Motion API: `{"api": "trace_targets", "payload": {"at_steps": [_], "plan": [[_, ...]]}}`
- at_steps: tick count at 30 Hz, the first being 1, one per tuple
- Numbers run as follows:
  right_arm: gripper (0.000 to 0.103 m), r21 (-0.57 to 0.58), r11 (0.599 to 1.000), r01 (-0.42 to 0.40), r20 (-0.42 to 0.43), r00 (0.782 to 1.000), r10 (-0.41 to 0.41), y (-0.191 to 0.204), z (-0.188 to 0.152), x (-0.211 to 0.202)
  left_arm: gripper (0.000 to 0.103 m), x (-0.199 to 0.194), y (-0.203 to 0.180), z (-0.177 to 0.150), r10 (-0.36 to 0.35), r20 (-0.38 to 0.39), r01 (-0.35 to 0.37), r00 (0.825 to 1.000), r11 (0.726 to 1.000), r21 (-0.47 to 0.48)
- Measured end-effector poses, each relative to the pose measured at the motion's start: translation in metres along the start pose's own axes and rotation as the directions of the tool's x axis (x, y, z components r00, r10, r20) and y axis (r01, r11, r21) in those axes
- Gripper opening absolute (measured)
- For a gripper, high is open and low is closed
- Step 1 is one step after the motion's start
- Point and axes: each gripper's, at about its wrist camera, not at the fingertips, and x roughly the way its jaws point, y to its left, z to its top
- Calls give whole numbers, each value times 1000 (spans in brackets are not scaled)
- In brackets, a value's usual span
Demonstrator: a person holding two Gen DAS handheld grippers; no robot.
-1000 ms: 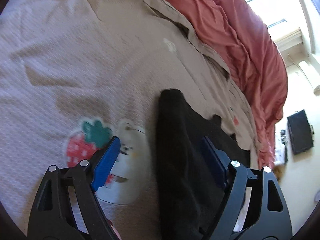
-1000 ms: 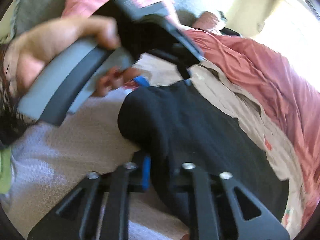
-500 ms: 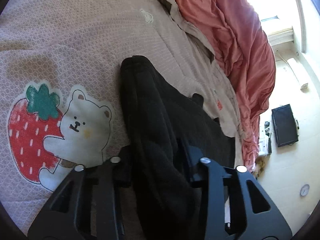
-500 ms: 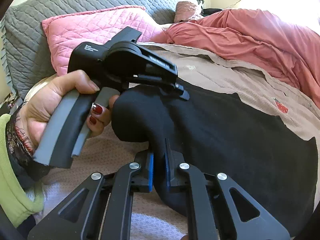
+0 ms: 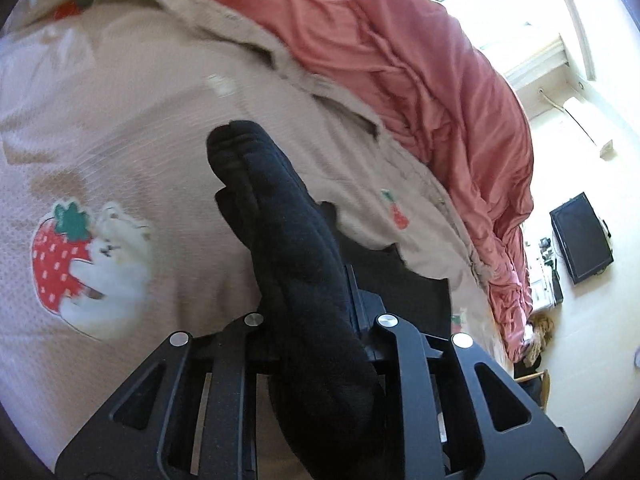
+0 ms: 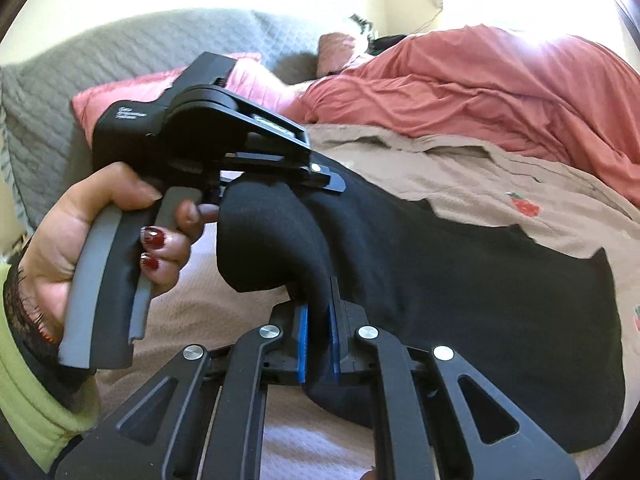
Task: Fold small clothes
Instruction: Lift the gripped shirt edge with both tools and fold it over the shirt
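left tongs (image 5: 316, 320): clenched on a bunched edge of the black knit fabric garment (image 5: 288, 240)
right tongs (image 6: 318, 336): clenched on same garment's edge
garment: rest draped on beige strawberry-print bed cover (image 5: 120, 128)

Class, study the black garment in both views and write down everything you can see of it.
The black garment is plain, soft, knit-looking cloth with no print. Its near edge is bunched into a thick ridge, lifted off the beige bedspread, while the far part lies spread flat on it. The left tongs and right tongs are both shut on that ridge. The far edge shows a notch.
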Motion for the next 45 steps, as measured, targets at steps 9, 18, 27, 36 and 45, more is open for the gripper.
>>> {"api": "trace_targets", "payload": {"at_steps": [9, 18, 27, 36, 45], "plan": [[7, 180, 984, -1, 110, 994, -19, -67, -8, -66, 12, 20, -108, -17, 70, -24, -66, 997, 987, 149], [7, 345, 938, 29, 124, 989, -77, -132, -41, -102, 15, 89, -181, -50, 158, -111, -128, 981, 964, 234], [7, 520, 852, 59, 21, 996, -81, -173, -88, -98, 73, 132, -192, -82, -40, -235, 94, 971, 970, 223], [17, 541, 833, 116, -41, 993, -112, -177, -98, -112, 35, 68, -136, -92, 201, 103, -224, 974, 914, 338], [32, 428, 867, 254, -36, 964, -264, -191, -65, -139, 35, 83, -132, -144, 274, 231, -358, 933, 748, 559]]}}
